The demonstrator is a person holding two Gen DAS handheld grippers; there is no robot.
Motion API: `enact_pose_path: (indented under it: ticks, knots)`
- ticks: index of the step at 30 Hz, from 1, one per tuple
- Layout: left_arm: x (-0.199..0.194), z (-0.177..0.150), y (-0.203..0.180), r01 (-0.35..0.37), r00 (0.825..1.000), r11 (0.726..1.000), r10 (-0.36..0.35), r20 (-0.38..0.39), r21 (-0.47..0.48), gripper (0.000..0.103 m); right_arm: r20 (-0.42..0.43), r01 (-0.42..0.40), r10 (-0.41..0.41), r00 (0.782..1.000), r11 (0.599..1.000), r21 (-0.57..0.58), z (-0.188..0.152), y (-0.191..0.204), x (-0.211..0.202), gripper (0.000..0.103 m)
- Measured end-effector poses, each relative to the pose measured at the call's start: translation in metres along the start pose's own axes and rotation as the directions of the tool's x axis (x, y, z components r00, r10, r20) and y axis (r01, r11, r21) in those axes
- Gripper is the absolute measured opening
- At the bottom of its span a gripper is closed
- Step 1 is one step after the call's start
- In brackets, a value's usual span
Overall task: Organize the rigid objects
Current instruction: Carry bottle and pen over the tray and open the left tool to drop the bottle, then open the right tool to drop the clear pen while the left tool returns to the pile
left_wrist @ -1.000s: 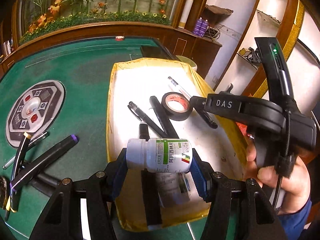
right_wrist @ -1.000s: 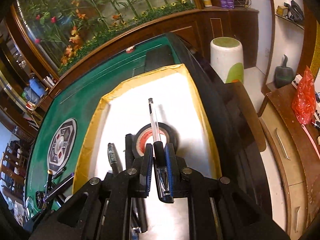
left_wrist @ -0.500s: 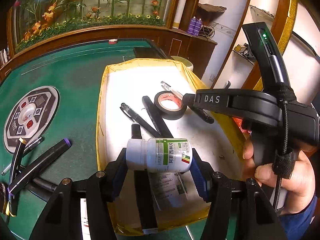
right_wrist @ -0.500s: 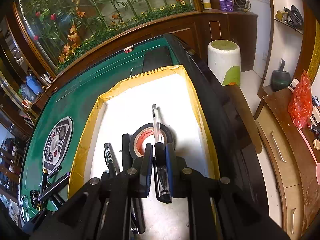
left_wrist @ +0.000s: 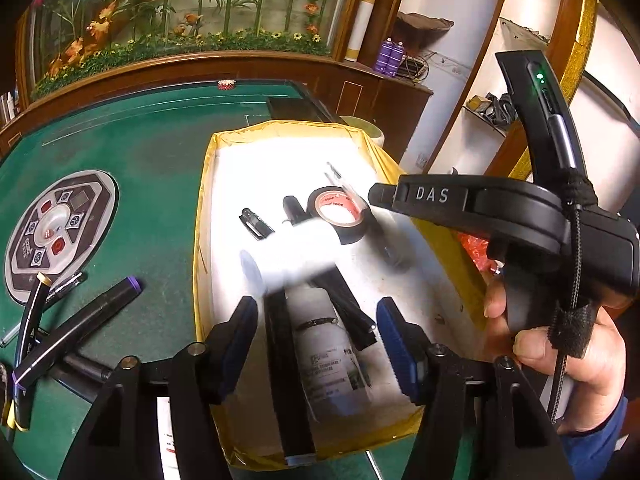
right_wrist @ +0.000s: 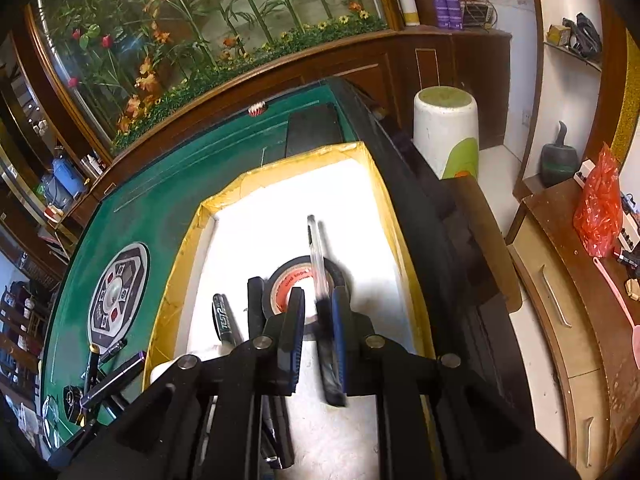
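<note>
My left gripper (left_wrist: pixel 316 320) hangs over the near end of the yellow-edged white box (left_wrist: pixel 204 216), its jaws opening with nothing pressed between the pads. The white pill bottle (left_wrist: pixel 296 248) is a blurred streak beyond the fingertips, loose over the box. A second white bottle (left_wrist: pixel 324 352) lies in the box below. My right gripper (right_wrist: pixel 318 312) is held over the black tape roll (right_wrist: pixel 296 280), jaws only narrowly apart. The clear pen (right_wrist: pixel 324 280) between them is blurred and leans on the right pad, with a sliver of gap at the left pad.
Black pens (left_wrist: pixel 256 224) and markers lie in the box beside the tape roll (left_wrist: pixel 338 216). On the green table to the left are several more markers (left_wrist: pixel 80 328) and a round control panel (left_wrist: pixel 60 232). A white stool (right_wrist: pixel 444 128) stands beyond the table's right edge.
The left jaws have widened and the pill bottle has left them, now blurred over the box. The pen in the right gripper has blurred and shifted against the right pad.
</note>
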State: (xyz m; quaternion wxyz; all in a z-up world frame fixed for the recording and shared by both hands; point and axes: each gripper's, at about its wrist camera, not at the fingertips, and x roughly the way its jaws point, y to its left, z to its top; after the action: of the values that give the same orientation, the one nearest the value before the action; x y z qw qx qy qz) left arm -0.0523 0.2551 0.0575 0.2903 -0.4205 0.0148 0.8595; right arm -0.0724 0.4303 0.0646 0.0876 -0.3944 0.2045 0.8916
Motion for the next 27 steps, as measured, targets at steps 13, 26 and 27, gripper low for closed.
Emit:
enact_pose_path:
  ticks: [13,26,27]
  knots:
    - [-0.059,-0.019,0.008,-0.001,0.997,1.0,0.002,0.079,-0.018,0.071,0.095,-0.093,0.099,0.991,0.994,-0.064,-0.006,0.025,-0.024,0.023]
    - [-0.125,-0.068,0.111,-0.202,0.968,0.963,0.225,0.115,-0.178,0.087,0.067,-0.193,0.21,0.975,0.96,-0.202,-0.027,0.066,-0.031,0.034]
    - [-0.132,-0.073,0.126,-0.233,0.959,0.951,0.26,0.114,-0.204,0.088,0.065,-0.197,0.214,0.975,0.959,-0.204,-0.027,0.067,-0.031,0.035]
